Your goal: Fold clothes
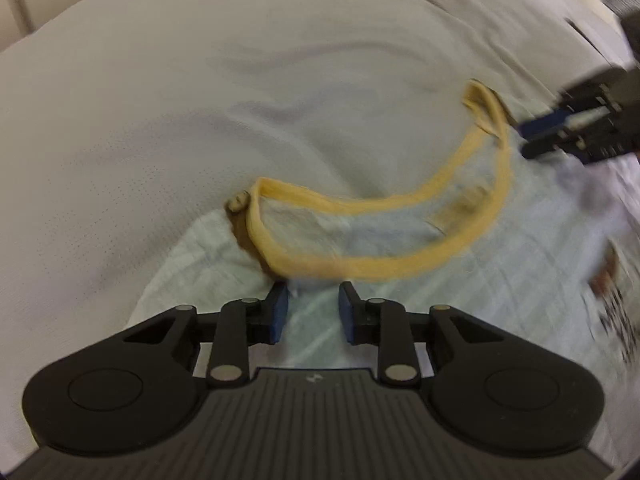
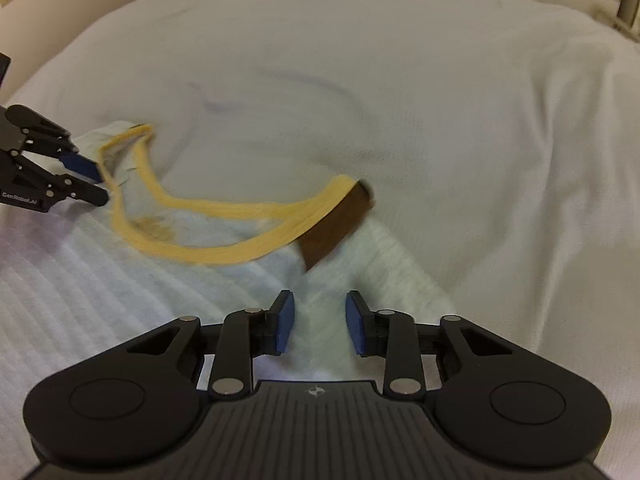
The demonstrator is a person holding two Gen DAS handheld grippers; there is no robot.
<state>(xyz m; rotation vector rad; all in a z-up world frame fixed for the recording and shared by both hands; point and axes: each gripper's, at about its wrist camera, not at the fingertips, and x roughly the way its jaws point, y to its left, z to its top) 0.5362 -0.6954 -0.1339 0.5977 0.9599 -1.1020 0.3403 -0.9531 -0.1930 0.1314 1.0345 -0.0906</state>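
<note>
White garment (image 1: 500, 272) with a faint woven check lies spread on the pale bedsheet (image 1: 160, 120), its neckline trimmed by a yellow collar band (image 1: 400, 196) that loops open across the cloth. Both views are smeared by motion blur, so fine detail is hard to read.

In the left wrist view, the far-left end of the band bunches by a small brown scrap (image 1: 238, 204) at the garment's edge. Just below the band's near side sits the left gripper (image 1: 313, 308), its blue-padded fingers (image 1: 280, 312) parted with garment cloth visible in the gap; whether any cloth is caught between them cannot be told. To the far right, the right gripper (image 1: 528, 140) comes in from the side, its jaws apart, tips just beside the right-hand end of the band.

In the right wrist view, the left gripper (image 2: 98, 184) appears at the left edge, jaws apart, tips close against the collar band (image 2: 200, 248); contact is unclear through the blur. The band runs rightward to a brown strip (image 2: 336, 224) at the shoulder. Below it the right gripper (image 2: 320, 322) hangs over the white garment (image 2: 80, 280), fingers (image 2: 286, 320) spread and nothing seen between the pads but cloth underneath. The bedsheet (image 2: 440, 80) fills the rest.
</note>
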